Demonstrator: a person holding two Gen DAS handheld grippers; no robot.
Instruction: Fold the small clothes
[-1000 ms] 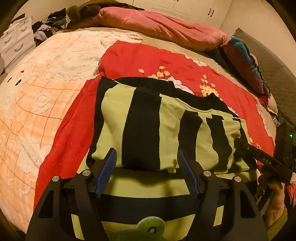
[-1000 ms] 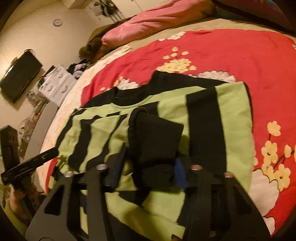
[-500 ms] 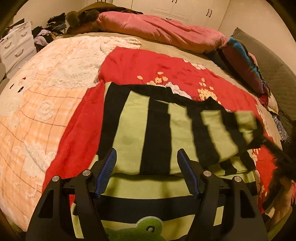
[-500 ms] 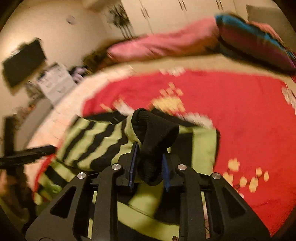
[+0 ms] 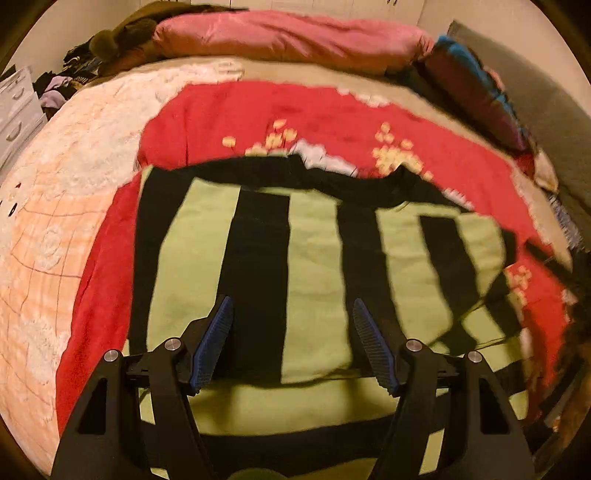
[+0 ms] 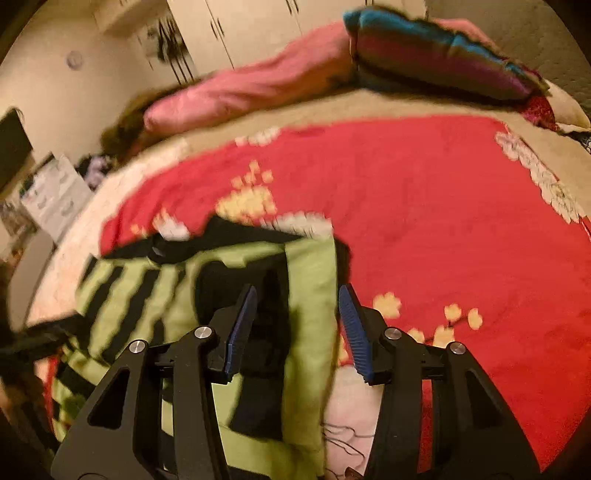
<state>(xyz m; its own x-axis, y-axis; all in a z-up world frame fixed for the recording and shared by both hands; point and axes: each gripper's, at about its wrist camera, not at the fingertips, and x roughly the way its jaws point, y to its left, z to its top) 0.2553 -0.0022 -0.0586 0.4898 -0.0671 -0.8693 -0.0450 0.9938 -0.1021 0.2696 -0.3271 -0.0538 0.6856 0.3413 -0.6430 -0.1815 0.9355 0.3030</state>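
Spread across the bed: a red flowered blanket (image 5: pixel 332 122), and flat on it the green-and-black striped sweater (image 5: pixel 317 280), partly folded. Hovering over the sweater with jaws spread and empty, the left gripper (image 5: pixel 291 332). Over its edge, jaws opening with nothing pinched, the right gripper (image 6: pixel 297 317).

Warm, dim yellowish light. Red blanket (image 6: pixel 424 206) with yellow flowers spread on the bed. Beyond it, along the far edge, a pink duvet roll (image 5: pixel 295 40); right of that, a striped pillow (image 6: pixel 436 62). White wardrobe doors (image 6: pixel 236 29) behind the duvet. Left of the blanket: peach quilt (image 5: pixel 55 221), then white drawers (image 5: pixel 16 110).
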